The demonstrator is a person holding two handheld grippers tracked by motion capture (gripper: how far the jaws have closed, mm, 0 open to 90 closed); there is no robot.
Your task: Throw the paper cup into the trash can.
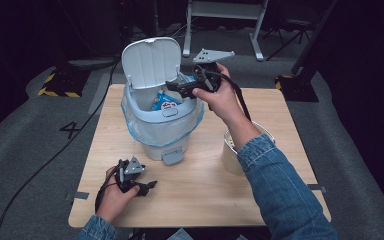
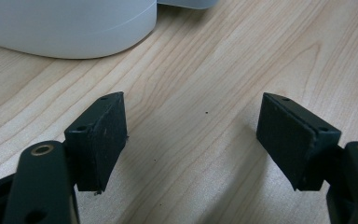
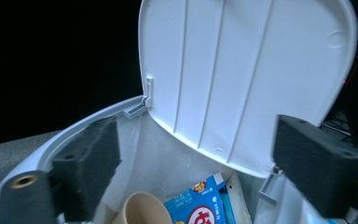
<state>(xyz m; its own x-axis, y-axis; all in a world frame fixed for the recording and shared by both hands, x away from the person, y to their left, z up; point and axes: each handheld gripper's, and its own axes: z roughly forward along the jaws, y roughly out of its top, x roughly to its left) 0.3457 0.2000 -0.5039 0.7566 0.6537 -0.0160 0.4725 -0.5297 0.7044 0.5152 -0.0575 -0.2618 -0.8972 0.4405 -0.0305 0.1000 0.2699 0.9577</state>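
Observation:
A small white pedal bin (image 1: 161, 122) with a plastic liner stands on the wooden table (image 1: 205, 185), its lid (image 1: 150, 62) raised upright. Inside it lie a blue snack packet (image 3: 200, 203) (image 1: 164, 102) and a beige paper cup (image 3: 142, 210). My right gripper (image 1: 174, 86) (image 3: 196, 154) hovers open over the bin's right rim, jaws wide apart with nothing between them. My left gripper (image 1: 152, 186) (image 2: 191, 135) rests open low over the table at the front left, jaws empty, with the bin's base (image 2: 70, 28) just beyond it.
A white cylindrical container (image 1: 232, 150) stands on the table right of the bin, partly hidden behind the denim sleeve (image 1: 275, 185). The bin's grey pedal (image 1: 172, 157) points at the front edge. Grey floor, black-yellow tape and a desk frame (image 1: 225, 25) surround the table.

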